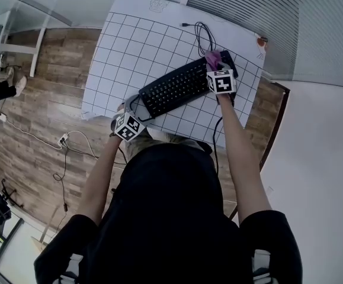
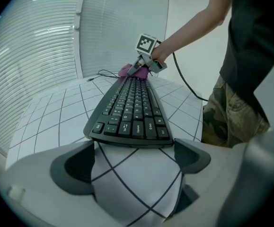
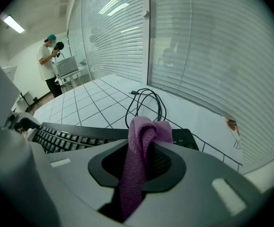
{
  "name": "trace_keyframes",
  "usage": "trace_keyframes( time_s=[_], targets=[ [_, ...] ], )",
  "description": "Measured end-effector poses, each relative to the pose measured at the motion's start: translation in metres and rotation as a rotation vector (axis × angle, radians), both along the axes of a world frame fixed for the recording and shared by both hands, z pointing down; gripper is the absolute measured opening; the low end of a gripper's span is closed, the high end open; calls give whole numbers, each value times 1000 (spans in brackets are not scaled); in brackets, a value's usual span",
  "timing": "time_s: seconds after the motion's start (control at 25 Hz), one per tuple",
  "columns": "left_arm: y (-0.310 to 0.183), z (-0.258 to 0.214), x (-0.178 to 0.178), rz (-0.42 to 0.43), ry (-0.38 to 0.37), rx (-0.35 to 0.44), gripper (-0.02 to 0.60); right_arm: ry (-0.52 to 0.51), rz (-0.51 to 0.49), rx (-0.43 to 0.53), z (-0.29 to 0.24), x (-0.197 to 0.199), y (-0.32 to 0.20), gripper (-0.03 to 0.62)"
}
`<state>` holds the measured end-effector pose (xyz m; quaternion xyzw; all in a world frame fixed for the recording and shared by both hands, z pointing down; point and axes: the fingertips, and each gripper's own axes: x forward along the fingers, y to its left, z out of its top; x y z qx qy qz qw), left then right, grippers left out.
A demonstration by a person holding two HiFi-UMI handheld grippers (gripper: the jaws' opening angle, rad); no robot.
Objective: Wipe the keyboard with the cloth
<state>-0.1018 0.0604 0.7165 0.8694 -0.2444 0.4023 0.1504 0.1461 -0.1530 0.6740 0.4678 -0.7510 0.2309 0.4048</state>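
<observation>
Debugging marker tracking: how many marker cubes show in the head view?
2. One marker cube on the left gripper, at the keyboard's left end; the other marker cube on the right gripper, over its right end by the purple cloth. None seems hidden.

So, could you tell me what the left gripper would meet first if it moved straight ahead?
Most likely the black keyboard: its near short end lies just ahead of the left gripper's open jaws.

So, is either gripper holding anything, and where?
The right gripper pinches the cloth at its bunched middle. The left gripper is open, holding nothing.
</observation>
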Motion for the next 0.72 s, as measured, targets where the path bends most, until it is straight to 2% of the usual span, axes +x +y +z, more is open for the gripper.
trace_keyframes(
  time_s=[0.16,0.72],
  targets=[
    [-1,0,0,0,9,6,505,-9,32,1,-1,-1,0,92],
    [-1,1,0,-1,11,6,505,-27,24,-19,-1,-20,15,92]
  ],
)
